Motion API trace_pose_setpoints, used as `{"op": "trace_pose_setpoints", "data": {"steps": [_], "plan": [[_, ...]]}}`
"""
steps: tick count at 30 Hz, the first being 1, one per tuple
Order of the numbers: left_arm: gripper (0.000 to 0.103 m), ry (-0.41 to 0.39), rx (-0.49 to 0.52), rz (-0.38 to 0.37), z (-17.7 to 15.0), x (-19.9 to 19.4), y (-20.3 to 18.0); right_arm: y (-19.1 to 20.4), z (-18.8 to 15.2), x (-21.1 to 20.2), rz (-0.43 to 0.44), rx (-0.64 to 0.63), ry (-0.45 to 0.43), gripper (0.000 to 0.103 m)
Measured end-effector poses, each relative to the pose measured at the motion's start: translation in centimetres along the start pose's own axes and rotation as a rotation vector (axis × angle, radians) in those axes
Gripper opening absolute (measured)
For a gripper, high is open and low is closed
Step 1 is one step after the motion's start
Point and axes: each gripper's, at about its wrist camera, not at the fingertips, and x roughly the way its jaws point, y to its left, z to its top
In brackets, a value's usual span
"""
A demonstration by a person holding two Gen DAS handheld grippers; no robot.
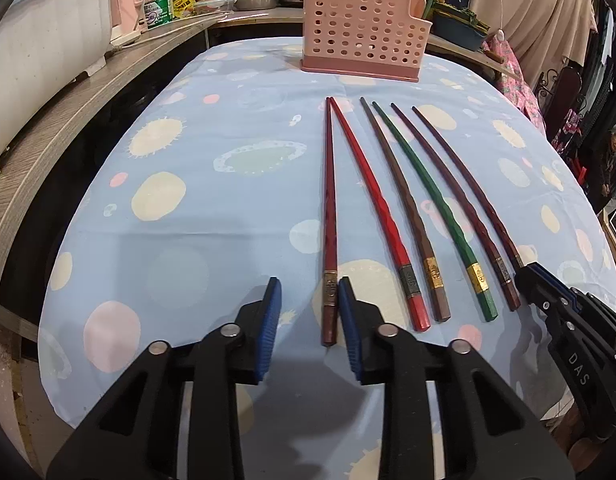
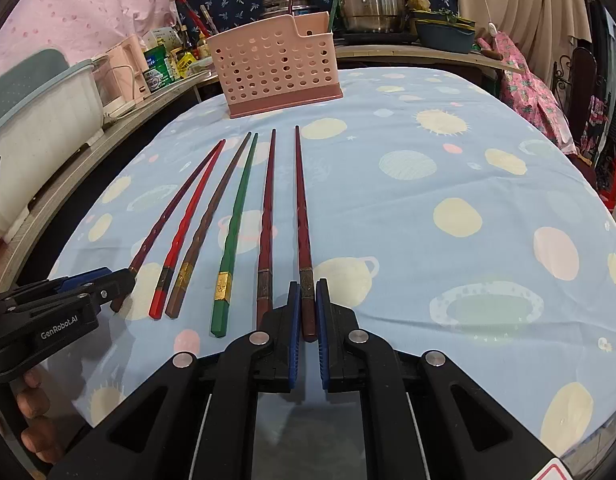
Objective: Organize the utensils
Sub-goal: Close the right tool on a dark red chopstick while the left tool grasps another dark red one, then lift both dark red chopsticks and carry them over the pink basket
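My right gripper (image 2: 308, 284) is clamped on the butt of the far-right chopstick (image 2: 301, 208), its blue pads (image 2: 293, 320) pressed to either side just below the metal band. The stick lies flat on the cloth, tip pointing away towards the pink holder (image 2: 271, 68).

My left gripper (image 1: 308, 282) hangs released over the other end of the row. The butt of the far-left chopstick (image 1: 330, 220) lies in the gap, just beside one pad (image 1: 348, 320) and clear of the other. I cannot tell whether the near pad touches it.

Between these two sticks lie four more, side by side with their butts towards me: a red chopstick (image 1: 372, 208), a brown chopstick (image 1: 404, 216), a green chopstick (image 1: 432, 208) and a maroon chopstick (image 1: 456, 208). The tips of the far-left and red sticks meet.

All six lie on a pale blue tablecloth (image 1: 187, 160) patterned with planets. The perforated holder stands upright at the table's far edge, well apart from the row, with several sticks already upright inside, one of them green. A hand (image 2: 33, 408) grips the left tool's handle.
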Motion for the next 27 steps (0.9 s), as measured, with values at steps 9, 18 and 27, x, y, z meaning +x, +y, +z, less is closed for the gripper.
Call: {"op": "trace_pose_setpoints", "data": {"steps": [9, 18, 27], "plan": [[0.008, 0.007, 0.002, -0.005, 0.0, 0.0, 0.1, 0.0, -0.1, -0.1, -0.001, -0.001, -0.001, 0.007], [0.007, 0.022, -0.011, -0.014, -0.1, -0.4, 0.4, 0.1, -0.2, -0.5, -0.011, -0.004, -0.001, 0.007], [0.007, -0.001, -0.019, -0.041, 0.8, -2.2, 0.6, 0.2, 1.4, -2.5, 0.001, 0.002, -0.053, 0.007]]}}
